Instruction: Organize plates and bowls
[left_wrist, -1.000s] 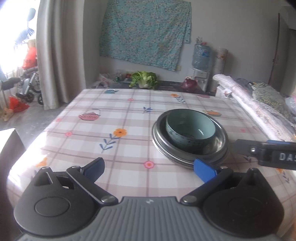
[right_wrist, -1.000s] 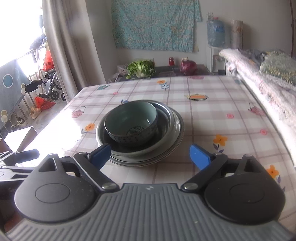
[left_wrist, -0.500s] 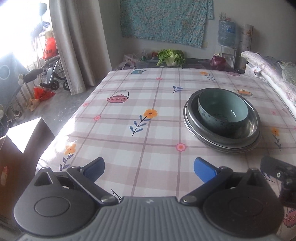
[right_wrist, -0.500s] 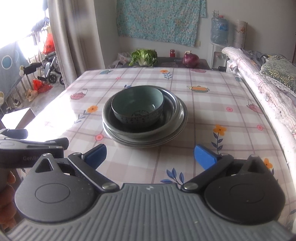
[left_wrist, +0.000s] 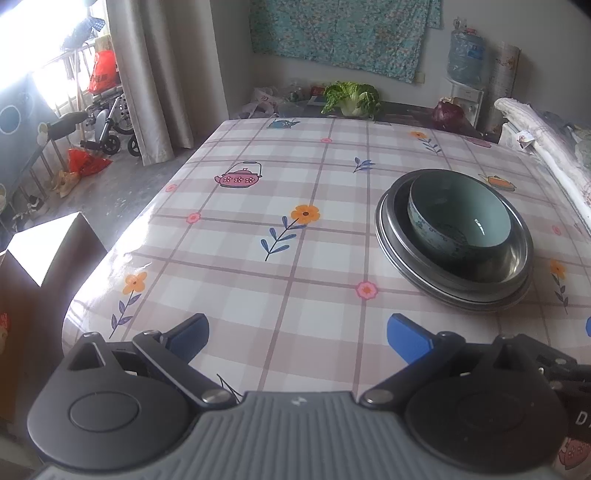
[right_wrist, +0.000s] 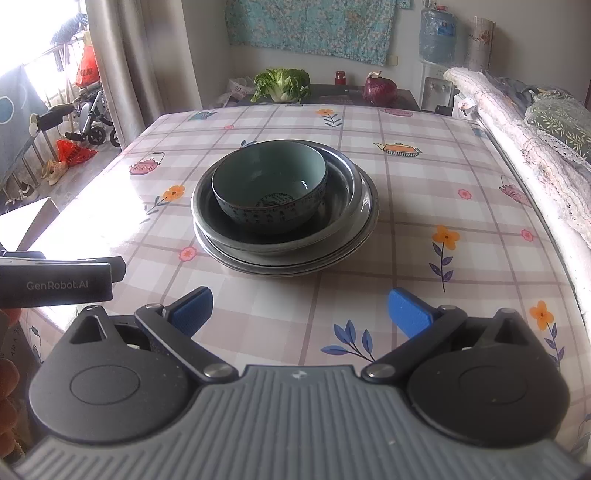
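A teal ceramic bowl (right_wrist: 271, 182) sits inside a metal bowl (right_wrist: 340, 206), which rests on stacked metal plates (right_wrist: 354, 245) in the middle of the table. The stack also shows in the left wrist view, with the teal bowl (left_wrist: 461, 214) in the metal bowl (left_wrist: 517, 258), at the right. My left gripper (left_wrist: 299, 338) is open and empty above the table's near left part, left of the stack. My right gripper (right_wrist: 299, 308) is open and empty, just in front of the stack. The left gripper's body (right_wrist: 59, 282) shows at the left in the right wrist view.
The table has a checked floral cloth (right_wrist: 424, 206). Rolled bedding (right_wrist: 517, 147) runs along its right edge. A cabbage (right_wrist: 282, 83) and a red onion (right_wrist: 380, 88) lie on a cabinet behind. A cardboard box (left_wrist: 40, 254) stands left of the table.
Both grippers have drawn back from the stack toward the near table edge. The left one has moved left. The dishes have not moved.
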